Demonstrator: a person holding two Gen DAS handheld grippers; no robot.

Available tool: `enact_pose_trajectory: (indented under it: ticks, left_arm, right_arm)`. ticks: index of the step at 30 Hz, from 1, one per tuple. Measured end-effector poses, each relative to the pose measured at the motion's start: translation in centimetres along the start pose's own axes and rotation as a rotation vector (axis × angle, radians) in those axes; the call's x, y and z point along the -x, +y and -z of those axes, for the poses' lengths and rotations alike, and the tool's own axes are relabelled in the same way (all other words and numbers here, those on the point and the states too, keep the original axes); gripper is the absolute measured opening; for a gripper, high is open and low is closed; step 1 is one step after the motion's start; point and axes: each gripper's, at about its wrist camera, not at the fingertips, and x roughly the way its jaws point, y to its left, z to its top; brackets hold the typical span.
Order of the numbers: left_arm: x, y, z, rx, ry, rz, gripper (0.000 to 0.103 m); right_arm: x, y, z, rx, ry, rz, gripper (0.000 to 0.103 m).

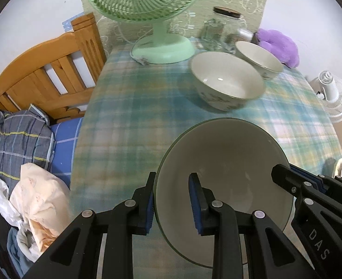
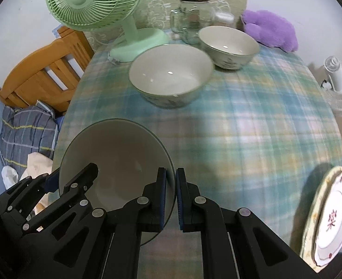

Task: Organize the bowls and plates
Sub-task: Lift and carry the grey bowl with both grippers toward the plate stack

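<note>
Both grippers, left gripper (image 1: 172, 203) and right gripper (image 2: 171, 201), pinch opposite rims of the wide cream ceramic bowl (image 1: 224, 162) between their fingers, carrying it above the plaid-clothed counter (image 1: 136, 116); next, seemingly, nesting it level into the larger cream bowl (image 1: 226, 79) just ahead of the fingers.

Black gripper (image 1: 174, 205), blue pads, silver screws, "DAS" marking.

The plates (image 2: 329, 216) are running off the right wrist view's edge — their count is staying unclear. The tablecloth (image 1: 133, 121) is smearing into blur. The held bowl (image 1: 224, 181) is hiding its underside — gripper bodies are covering its near rim.
</note>
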Motion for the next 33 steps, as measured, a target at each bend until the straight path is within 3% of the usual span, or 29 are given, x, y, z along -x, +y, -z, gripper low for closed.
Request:
enact_pose_trajectory:
  ticks: [16, 33]
  left_arm:
    - [1.8, -8.7, 3.7, -0.036, 0.031, 0.042, 0.025]
    - [1.6, -13.0, 6.5, -0.028, 0.083, 0.012, 0.025]
  right_arm:
    - [3.8, -8.5, 5.2, -0.045, 0.016, 0.042, 0.011]
    - [3.8, -13.5, 8.3, -0.03, 0.073, 0.019, 0.011]
